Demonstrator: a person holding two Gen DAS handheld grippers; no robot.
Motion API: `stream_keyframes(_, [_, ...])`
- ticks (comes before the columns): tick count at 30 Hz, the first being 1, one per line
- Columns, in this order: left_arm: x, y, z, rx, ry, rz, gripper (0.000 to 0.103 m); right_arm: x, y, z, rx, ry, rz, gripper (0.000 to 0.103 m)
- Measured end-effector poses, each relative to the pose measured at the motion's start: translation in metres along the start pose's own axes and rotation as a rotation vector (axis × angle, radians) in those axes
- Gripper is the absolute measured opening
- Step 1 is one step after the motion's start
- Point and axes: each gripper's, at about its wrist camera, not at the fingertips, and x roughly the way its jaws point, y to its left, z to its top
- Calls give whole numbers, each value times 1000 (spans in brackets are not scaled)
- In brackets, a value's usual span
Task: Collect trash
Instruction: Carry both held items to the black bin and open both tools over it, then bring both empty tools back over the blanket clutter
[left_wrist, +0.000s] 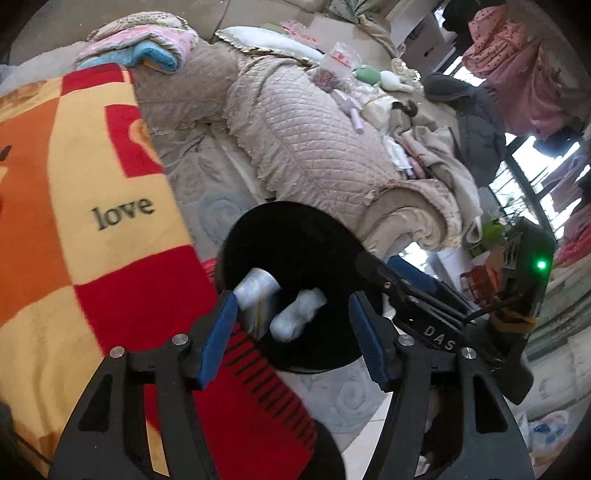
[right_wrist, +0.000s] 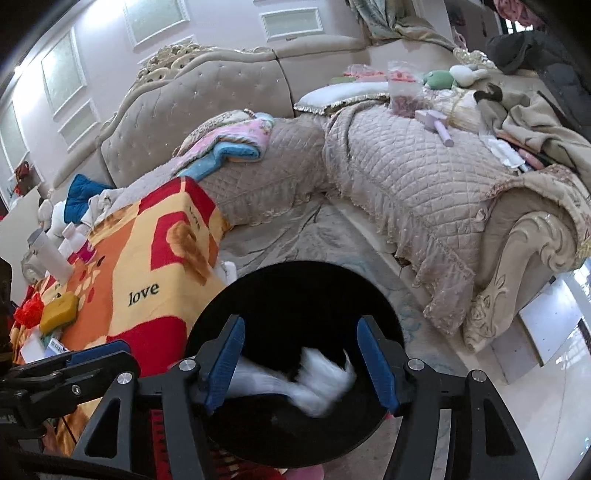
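Both claws hang spread apart over the black bin (right_wrist: 295, 295), the left claw (left_wrist: 291, 332) and right claw (right_wrist: 301, 363) empty. White crumpled trash (right_wrist: 317, 380) sits inside the bin, so the spread probably follows a drop, with the blanket-covered tabletop (right_wrist: 155, 266) just beside.

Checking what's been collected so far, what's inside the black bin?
Inside the black bin, a crumpled white wad and a clear plastic cup are visible. The dark interior hides anything beneath them.
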Motion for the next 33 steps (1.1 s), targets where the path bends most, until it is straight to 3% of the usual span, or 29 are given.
stream_keyframes(12, [-30,20,-28,44,-59,220,62,3,41,-18,-47,41,63,62])
stream_keyframes(22, [-81,56,-51,23,-117,311,62,-9,94,-27,-116,48,118,66])
stream_keyframes(33, [-145,112,-82,-81,-185,418,62,-7,157,-48,-195,94,198,68])
